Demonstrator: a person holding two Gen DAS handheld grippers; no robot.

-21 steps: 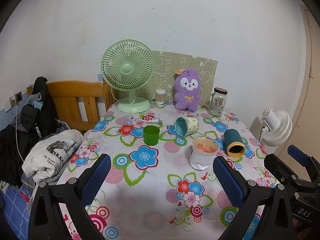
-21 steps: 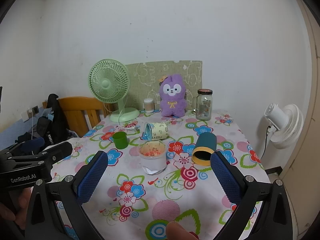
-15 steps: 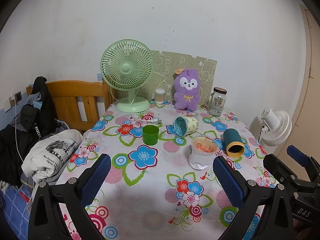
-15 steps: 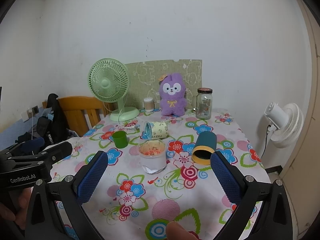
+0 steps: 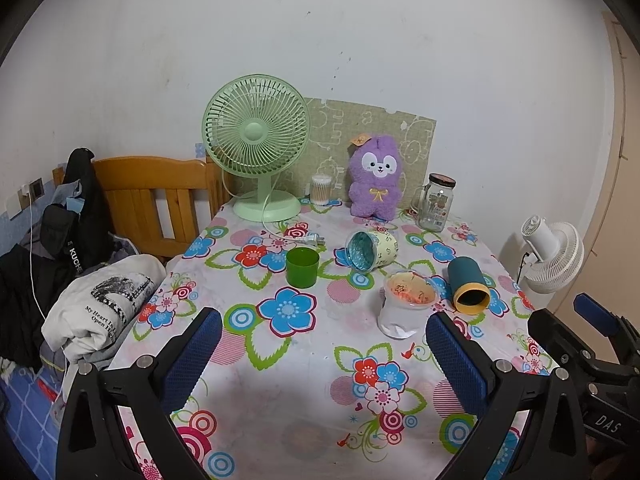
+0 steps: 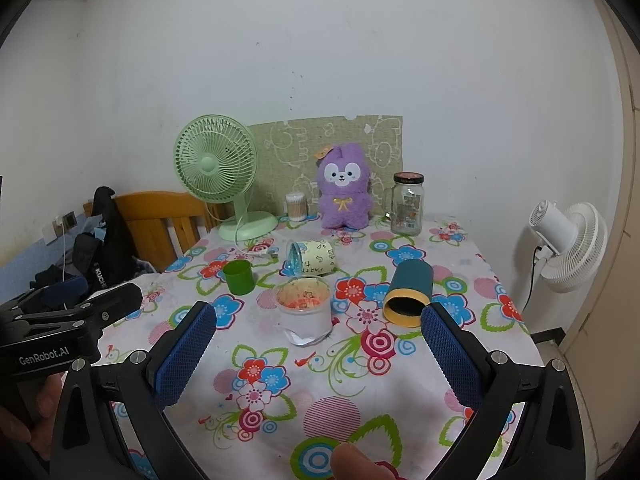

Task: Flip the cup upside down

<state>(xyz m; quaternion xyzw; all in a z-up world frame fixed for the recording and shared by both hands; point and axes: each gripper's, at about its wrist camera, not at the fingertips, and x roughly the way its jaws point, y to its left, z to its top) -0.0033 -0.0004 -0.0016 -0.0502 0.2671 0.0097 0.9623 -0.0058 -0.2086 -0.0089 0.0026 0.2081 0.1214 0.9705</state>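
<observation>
Cup [image 6: 305, 308] upright on floral cloth — clear, orange-speckled inside; both grippers' fingers spread wide, grasping nothing.

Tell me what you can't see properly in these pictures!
- Clear cup: whether the orange bits inside are food or a print is too blurry to tell in both views.
- Jar: its label is too small to read.
- Teal cup: lying down, its inside is dark in the right view.
- Right tool: in the left view the frame edge cuts it off.
- Chair: clothes cover its left part.
</observation>
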